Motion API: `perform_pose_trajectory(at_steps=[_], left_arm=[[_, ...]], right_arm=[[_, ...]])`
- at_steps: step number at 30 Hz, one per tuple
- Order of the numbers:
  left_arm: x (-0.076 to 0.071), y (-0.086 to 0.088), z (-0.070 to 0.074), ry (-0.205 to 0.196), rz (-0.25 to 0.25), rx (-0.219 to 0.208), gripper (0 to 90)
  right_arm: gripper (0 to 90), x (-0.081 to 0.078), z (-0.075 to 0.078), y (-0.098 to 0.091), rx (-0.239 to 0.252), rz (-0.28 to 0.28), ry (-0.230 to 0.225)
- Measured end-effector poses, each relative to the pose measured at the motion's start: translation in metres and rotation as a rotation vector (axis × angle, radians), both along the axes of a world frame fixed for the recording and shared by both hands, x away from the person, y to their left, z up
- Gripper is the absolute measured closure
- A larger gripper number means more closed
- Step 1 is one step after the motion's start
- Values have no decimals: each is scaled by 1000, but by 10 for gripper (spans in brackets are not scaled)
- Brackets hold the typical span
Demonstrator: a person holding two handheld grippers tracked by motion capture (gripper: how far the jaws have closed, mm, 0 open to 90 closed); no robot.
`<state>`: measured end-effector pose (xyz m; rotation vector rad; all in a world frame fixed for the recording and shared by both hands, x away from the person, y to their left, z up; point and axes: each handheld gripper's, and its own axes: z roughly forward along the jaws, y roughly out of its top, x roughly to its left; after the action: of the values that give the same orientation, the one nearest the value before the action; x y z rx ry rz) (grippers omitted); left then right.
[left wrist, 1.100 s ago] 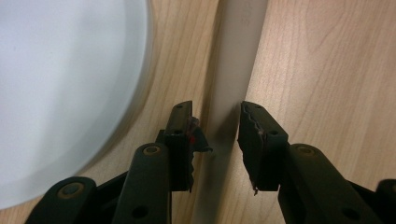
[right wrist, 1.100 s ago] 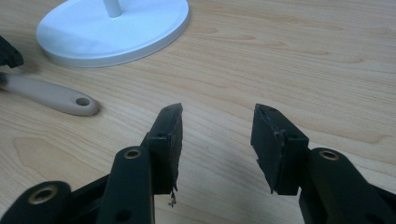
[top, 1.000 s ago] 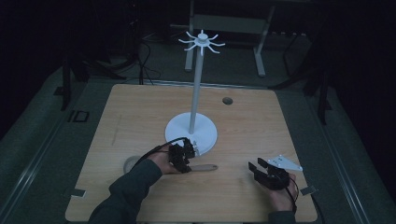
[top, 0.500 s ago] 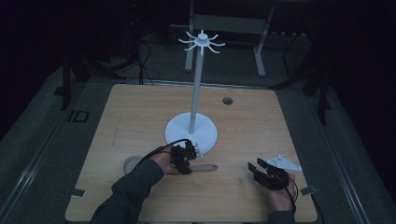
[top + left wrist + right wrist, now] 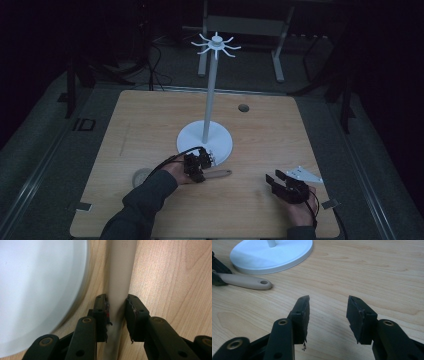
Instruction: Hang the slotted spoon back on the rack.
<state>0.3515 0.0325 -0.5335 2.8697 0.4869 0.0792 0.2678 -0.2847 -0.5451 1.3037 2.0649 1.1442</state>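
Note:
A utensil with a beige handle (image 5: 219,173) lies on the wooden table just in front of the white stand's round base (image 5: 222,142). My left gripper (image 5: 200,167) has just been closing its jaws, and the handle (image 5: 121,270) runs between them. Both pads (image 5: 101,307) now press on the handle's sides, with the base (image 5: 37,290) close to the left. A round greyish end (image 5: 142,176) shows on the other side of the hand. My right gripper (image 5: 277,179) rests at the front right, its jaws (image 5: 328,302) apart with nothing between them. The handle's end with its hole (image 5: 263,282) lies ahead of it to the left.
The stand's thin white pole (image 5: 210,90) rises from the base to a ring of hooks (image 5: 216,45). A small dark hole (image 5: 243,107) sits in the tabletop at the back right. Bare wood (image 5: 362,270) lies ahead of the right gripper.
Both hands stay where they were. The left gripper sits over the same spot on the handle, and the utensil has not shifted.

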Motion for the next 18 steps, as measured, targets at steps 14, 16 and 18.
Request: perform_pose_trajectory(at_steps=[14,16,18], left_arm=[[-4,-4,2,-43,0,21,734],[-4,-1,6,-59,12,8,735],[-4,3,14,-84,32,-14,737]], right_arm=[[527,0,-1,0,-4,2,-1],[527,1,-1,-1,-6,2,-4],[527,1,-1,-1,-5,0,-2]])
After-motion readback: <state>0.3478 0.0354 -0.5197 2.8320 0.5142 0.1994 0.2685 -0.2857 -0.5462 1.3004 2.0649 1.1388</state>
